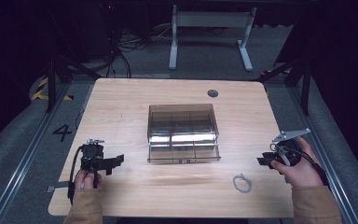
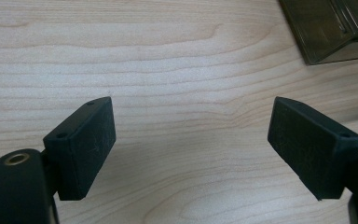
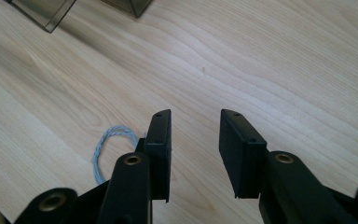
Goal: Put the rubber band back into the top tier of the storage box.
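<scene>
A smoky clear plastic organiser box [image 1: 182,133] with compartments sits mid-table; its corner shows in the left gripper view [image 2: 328,28] and its edge in the right gripper view [image 3: 44,11]. A small loop of pale blue twisted cord [image 1: 242,182] lies near the front right; in the right gripper view the cord [image 3: 103,147] lies just left of the jaws. My left gripper [image 1: 118,161] rests at the front left, open wide over bare wood [image 2: 191,140]. My right gripper [image 1: 261,161] is held at the right edge, open with nothing between its jaws [image 3: 195,140].
The wooden table [image 1: 121,107] has a dark round grommet [image 1: 212,93] near its back edge. A white desk frame [image 1: 209,32] and cables stand on the floor beyond. Metal rails run along both sides.
</scene>
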Tool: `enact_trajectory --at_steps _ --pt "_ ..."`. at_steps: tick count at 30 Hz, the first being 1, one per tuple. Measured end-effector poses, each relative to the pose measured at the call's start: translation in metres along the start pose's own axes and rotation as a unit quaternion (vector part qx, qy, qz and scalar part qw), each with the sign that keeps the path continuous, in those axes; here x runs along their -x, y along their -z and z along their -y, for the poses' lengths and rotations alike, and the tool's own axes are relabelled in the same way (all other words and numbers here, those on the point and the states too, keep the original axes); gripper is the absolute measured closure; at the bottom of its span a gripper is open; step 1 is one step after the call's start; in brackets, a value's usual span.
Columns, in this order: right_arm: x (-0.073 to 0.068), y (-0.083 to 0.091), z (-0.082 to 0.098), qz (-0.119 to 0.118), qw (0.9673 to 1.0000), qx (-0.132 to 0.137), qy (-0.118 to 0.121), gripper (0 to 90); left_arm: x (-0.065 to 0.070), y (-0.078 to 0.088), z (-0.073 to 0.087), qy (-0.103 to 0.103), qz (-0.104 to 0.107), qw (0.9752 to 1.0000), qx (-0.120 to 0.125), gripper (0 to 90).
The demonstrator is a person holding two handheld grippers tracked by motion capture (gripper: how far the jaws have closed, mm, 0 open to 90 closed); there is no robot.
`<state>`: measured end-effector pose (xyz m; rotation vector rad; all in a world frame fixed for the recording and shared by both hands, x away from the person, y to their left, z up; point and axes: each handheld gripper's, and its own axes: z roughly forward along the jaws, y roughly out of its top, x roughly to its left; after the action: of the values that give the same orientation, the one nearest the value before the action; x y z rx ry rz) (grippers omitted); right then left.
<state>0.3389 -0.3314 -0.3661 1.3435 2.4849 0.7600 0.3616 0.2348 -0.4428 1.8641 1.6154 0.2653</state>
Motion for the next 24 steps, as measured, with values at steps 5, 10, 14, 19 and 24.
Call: enact_trajectory --at_steps 5,10,14,19,24 --pt "-0.007 0.002 0.0 -0.016 0.9998 -0.009 -0.001 64.6 0.001 -0.001 -0.001 -0.001 -0.001 1.0 0.0 15.9" --pt "-0.014 0.002 -0.002 -0.028 0.9994 -0.017 0.008 64.8 0.001 -0.001 -0.001 0.0 -0.001 1.0 -0.002 15.9" --pt "-0.019 0.0 -0.003 -0.036 0.999 -0.024 0.016 64.6 0.001 -0.001 -0.001 0.0 -0.001 1.0 -0.001 15.9" --pt "-0.023 -0.001 -0.004 -0.04 0.9985 -0.03 0.021 63.5 0.001 -0.001 -0.001 0.0 -0.001 1.0 -0.001 15.9" --pt "-0.025 -0.003 -0.002 -0.049 0.9971 -0.051 0.027 61.8 0.001 -0.001 -0.001 0.0 -0.001 1.0 -0.001 15.9"
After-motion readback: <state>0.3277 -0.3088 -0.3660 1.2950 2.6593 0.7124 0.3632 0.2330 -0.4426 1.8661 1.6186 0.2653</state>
